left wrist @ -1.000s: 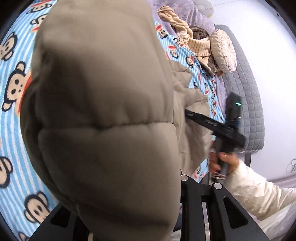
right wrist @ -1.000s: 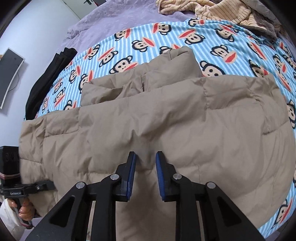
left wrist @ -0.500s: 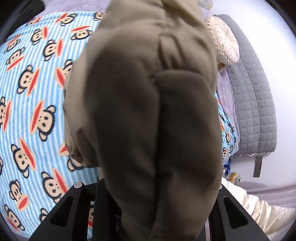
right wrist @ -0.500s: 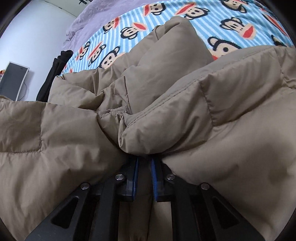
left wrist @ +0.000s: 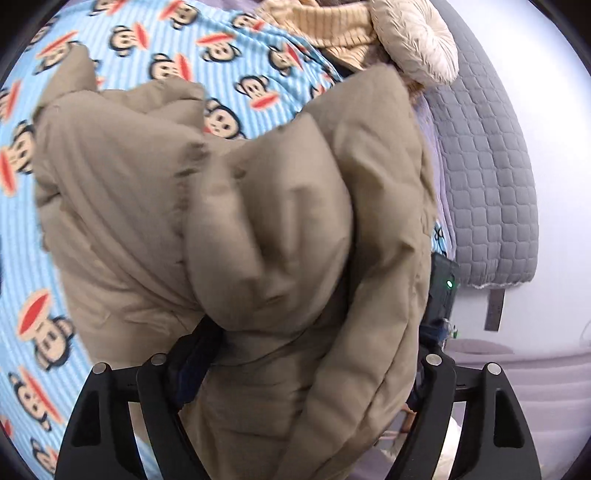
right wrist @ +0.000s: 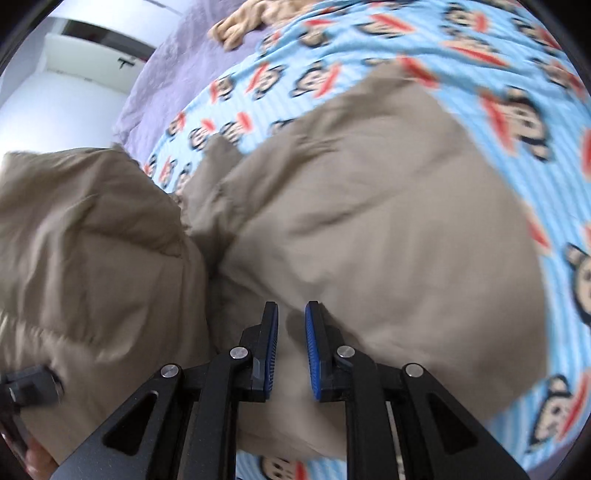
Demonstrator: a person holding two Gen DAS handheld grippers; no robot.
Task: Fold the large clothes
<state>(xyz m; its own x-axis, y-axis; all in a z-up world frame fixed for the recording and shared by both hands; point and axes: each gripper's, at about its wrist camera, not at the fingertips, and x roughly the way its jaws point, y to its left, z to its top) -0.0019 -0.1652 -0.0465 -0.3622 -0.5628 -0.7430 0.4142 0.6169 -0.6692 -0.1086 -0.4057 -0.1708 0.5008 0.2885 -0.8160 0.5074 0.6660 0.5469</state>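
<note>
Bedsheet (right wrist: 461,33) w/ monkey print; left hand-held gripper (left wrist: 303,369) wide, jacket (left wrist: 229,206) between; right (right wrist: 291,350) slightly apart, empty.

Ahead of my left tongs and off to their left I see a blue striped monkey-print sheet (left wrist: 236,48). Beyond it, up to the right, a round cream cushion (left wrist: 413,40) rests beside a heap of tan knitted clothes (left wrist: 325,26). A grey quilted headboard (left wrist: 487,177) stands to the right. From my right tongs, a purple bedspread (right wrist: 177,66) lies far ahead on the left.
</note>
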